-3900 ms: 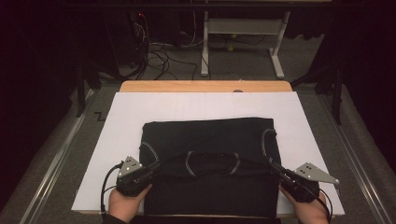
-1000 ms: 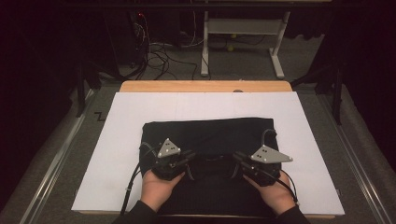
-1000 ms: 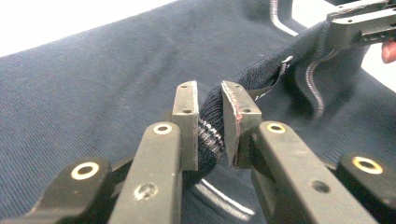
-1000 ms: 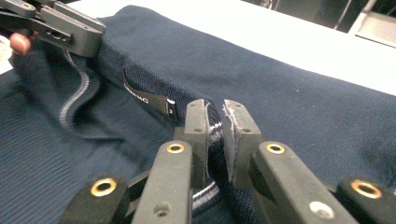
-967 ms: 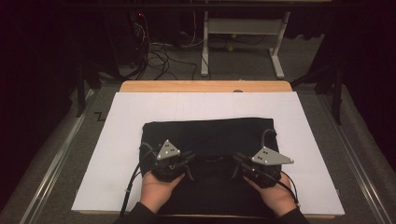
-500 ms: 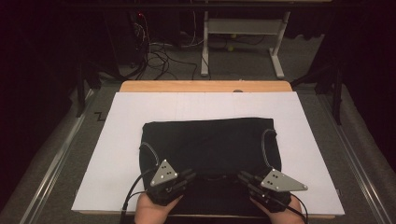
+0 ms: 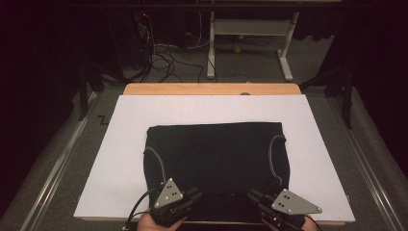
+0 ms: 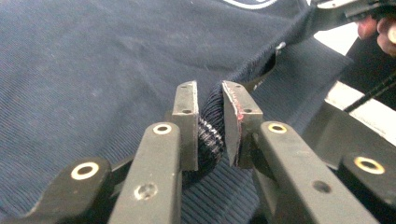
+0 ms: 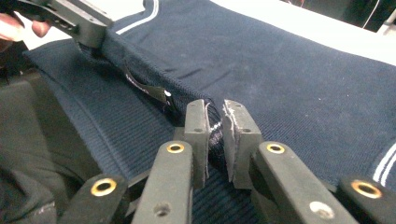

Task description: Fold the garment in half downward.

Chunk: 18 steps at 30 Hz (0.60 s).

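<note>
Right gripper view: black label [image 9: 152, 89] at sweater [image 9: 299, 79] collar, writing unreadable.

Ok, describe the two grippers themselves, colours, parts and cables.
Both are black handheld tools. The left gripper and the right gripper each carry a grey three-cornered plate with small holes on top. Close up, the left gripper's arms are black with brass-ringed holes and end in flat dark pads, one with a reddish smear. A black cable trails from the left one.

No text, brand, number or sign can be read; the garment's [image 7: 216, 159] small tag is illegible.
</note>
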Each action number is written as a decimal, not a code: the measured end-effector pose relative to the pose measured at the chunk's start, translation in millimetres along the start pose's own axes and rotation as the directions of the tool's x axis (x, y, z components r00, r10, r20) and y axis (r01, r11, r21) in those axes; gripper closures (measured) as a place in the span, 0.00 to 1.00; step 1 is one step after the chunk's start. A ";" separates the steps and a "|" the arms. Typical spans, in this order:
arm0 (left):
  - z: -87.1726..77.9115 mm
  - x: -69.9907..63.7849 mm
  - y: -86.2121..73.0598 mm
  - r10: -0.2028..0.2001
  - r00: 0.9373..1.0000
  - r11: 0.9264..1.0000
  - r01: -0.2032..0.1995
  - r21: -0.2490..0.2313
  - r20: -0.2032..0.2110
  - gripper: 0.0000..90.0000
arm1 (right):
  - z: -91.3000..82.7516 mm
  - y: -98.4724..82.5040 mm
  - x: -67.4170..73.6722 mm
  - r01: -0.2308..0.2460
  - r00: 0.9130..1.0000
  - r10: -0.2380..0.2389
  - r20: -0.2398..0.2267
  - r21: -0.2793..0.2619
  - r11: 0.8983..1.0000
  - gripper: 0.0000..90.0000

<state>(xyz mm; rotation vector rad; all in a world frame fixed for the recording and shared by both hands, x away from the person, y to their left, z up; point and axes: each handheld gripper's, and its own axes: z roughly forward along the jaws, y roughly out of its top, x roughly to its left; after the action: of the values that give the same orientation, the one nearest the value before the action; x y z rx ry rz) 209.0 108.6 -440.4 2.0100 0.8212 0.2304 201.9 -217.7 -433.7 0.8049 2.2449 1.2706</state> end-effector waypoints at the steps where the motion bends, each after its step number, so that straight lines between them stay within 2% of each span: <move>1: -0.3 -1.1 -1.4 0.001 1.000 1.000 -0.001 0.004 0.002 0.81 | -0.4 -0.8 0.1 -0.001 1.000 0.001 -0.003 0.002 1.000 0.90; 8: -2.2 -3.7 -9.5 0.008 1.000 1.000 -0.008 0.022 0.015 0.78 | -1.2 -7.6 5.4 0.012 1.000 -0.012 -0.023 0.032 0.999 0.88; 10: -4.1 -2.3 -8.6 0.002 1.000 1.000 -0.002 0.006 0.008 0.72 | -1.8 -7.7 6.2 0.002 0.999 -0.001 -0.032 0.025 1.000 0.79; 12: -7.1 -0.6 -7.5 -0.017 1.000 1.000 0.017 -0.020 -0.010 0.64 | -2.9 -7.3 6.3 -0.003 0.999 0.003 -0.035 0.007 1.000 0.75; 15: -12.8 3.0 -5.9 -0.028 0.999 0.999 0.027 -0.046 -0.015 0.59 | -3.4 -6.7 5.5 -0.011 1.000 0.011 -0.030 -0.002 1.000 0.68; 18: -15.6 5.8 -6.1 -0.037 0.999 0.998 0.036 -0.059 -0.018 0.57 | -3.2 -6.9 4.3 -0.016 1.000 0.016 -0.022 -0.005 1.000 0.66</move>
<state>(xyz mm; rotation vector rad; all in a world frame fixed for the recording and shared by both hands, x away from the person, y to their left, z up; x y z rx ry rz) 203.4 125.2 -437.5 1.9392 0.8530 0.2503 194.8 -219.6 -438.5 0.8127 2.2557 1.2981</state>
